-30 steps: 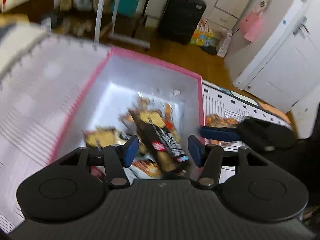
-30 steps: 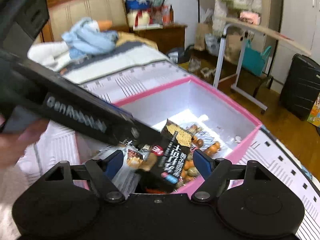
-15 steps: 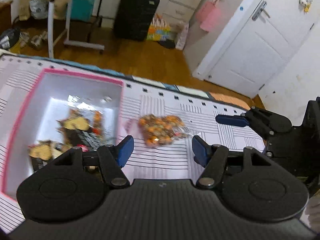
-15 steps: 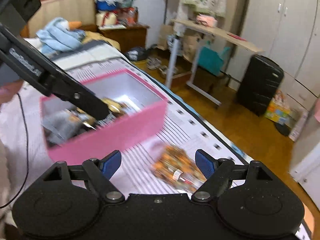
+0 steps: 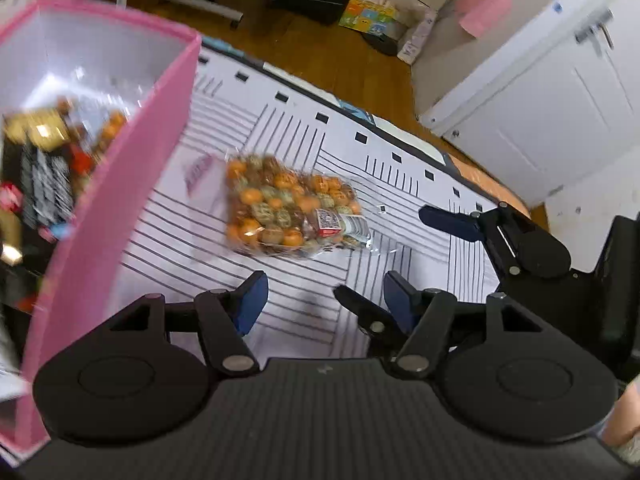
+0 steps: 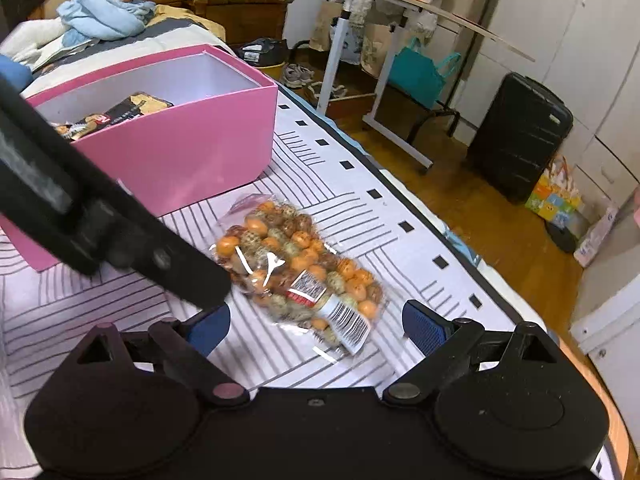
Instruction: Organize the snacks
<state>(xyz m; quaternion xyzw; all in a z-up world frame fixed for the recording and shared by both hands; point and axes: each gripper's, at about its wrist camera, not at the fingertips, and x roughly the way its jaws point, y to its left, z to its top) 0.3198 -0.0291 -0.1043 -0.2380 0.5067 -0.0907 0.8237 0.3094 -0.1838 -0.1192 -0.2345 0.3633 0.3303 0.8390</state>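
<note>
A clear bag of orange and brown round snacks (image 5: 290,208) (image 6: 298,268) lies on the striped bedsheet beside the pink box (image 5: 120,184) (image 6: 172,152). The box holds several snack packets (image 5: 44,176), a dark one showing in the right wrist view (image 6: 120,114). My left gripper (image 5: 324,304) is open and empty, just short of the bag. My right gripper (image 6: 316,326) is open and empty, its jaws standing either side of the bag's near end. The right gripper also shows in the left wrist view (image 5: 452,220), to the bag's right. The left gripper's arm (image 6: 100,220) crosses the right wrist view.
The bed edge (image 6: 440,240) runs close behind the bag, with wooden floor beyond. A black suitcase (image 6: 520,136), a rolling side table (image 6: 400,40) and a teal bag (image 6: 420,72) stand on the floor. A plush goose (image 6: 100,12) lies at the bedhead. A white door (image 5: 560,100) is at right.
Both grippers left the pink box, where a dark packet was dropped, and moved right and down to the bag of round snacks. Both stayed open.
</note>
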